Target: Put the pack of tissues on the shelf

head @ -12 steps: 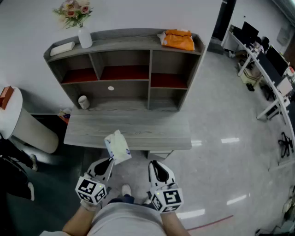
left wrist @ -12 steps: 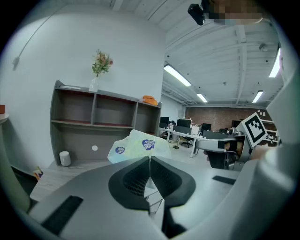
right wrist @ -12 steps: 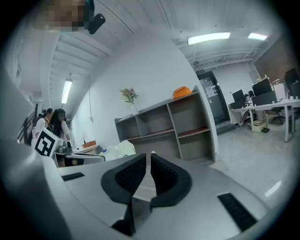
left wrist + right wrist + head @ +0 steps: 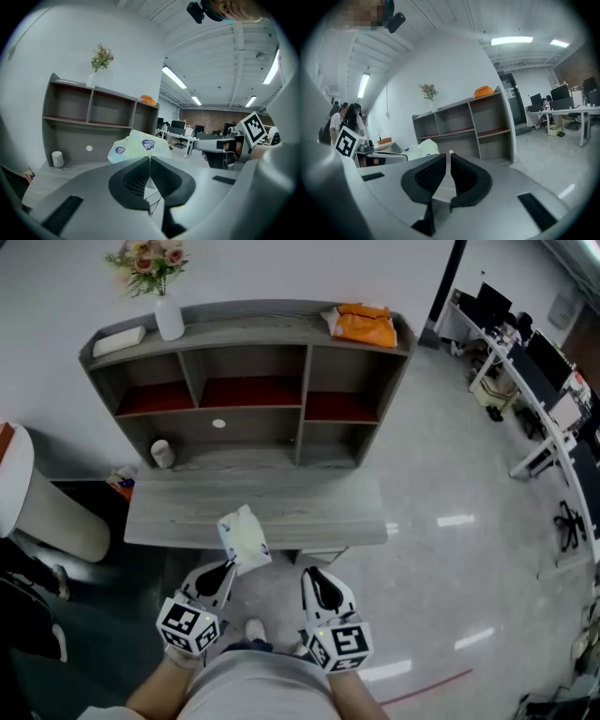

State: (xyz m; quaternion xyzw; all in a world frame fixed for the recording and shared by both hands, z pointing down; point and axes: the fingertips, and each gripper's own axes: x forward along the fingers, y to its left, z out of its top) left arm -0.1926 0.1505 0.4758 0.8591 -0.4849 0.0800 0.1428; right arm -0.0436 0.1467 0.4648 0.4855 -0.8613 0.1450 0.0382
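Before the desk (image 4: 309, 512), the left gripper (image 4: 230, 564) gripped the pack of tissues (image 4: 244, 538)
Jaws pinched tight on its lower edge; the right gripper (image 4: 315, 574) was closed, empty.

An open-plan office — rows of white desks (image 4: 497, 357) with dark monitors (image 4: 547, 354) under ceiling strip lights (image 4: 174, 77).

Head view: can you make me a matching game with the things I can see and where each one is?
Things:
1. pack of tissues
2. orange bag
3. flower vase
4. small white container

Places:
A. on top of the shelf, right end
B. bottom left compartment of the shelf
C. pinched in the left claw
D. on top of the shelf, left side

Pairs: 1-C, 2-A, 3-D, 4-B
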